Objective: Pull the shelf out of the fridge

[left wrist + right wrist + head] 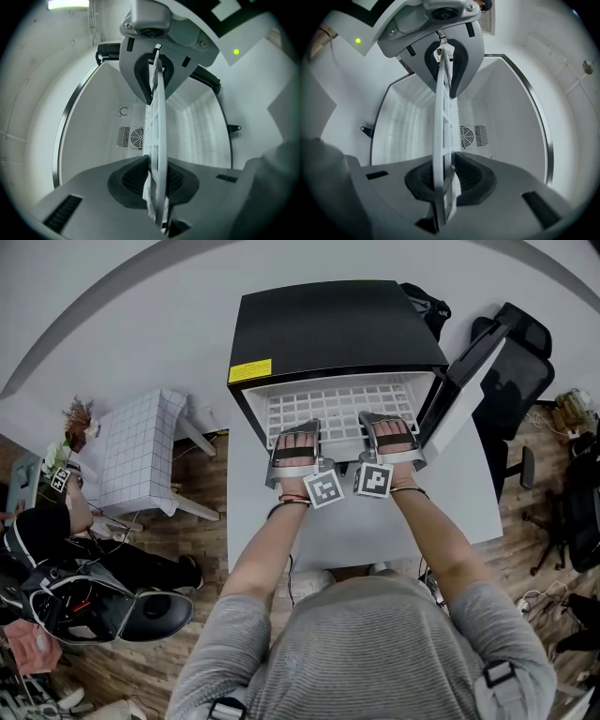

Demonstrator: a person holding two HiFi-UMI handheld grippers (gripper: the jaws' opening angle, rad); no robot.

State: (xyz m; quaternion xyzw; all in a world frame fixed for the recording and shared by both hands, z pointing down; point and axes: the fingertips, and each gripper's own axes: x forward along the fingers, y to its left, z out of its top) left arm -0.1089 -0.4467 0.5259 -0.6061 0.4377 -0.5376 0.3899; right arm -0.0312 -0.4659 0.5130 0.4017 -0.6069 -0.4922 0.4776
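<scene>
A small black fridge (323,329) stands on a white table (469,512) with its door (473,395) swung open to the right. Its white grid shelf (339,409) sticks out of the front opening. My left gripper (293,444) is shut on the shelf's front edge at the left, my right gripper (394,435) on the same edge at the right. In the left gripper view the shelf (155,140) runs edge-on between the dark pads (133,177). The right gripper view shows the shelf (443,140) clamped the same way, with the fridge's white interior (506,117) behind.
A stool with a white checked cover (141,451) stands left of the table. A black office chair (516,381) is behind the open door at the right. Another person (56,540) sits low at the left among bags and clutter. The floor is wood.
</scene>
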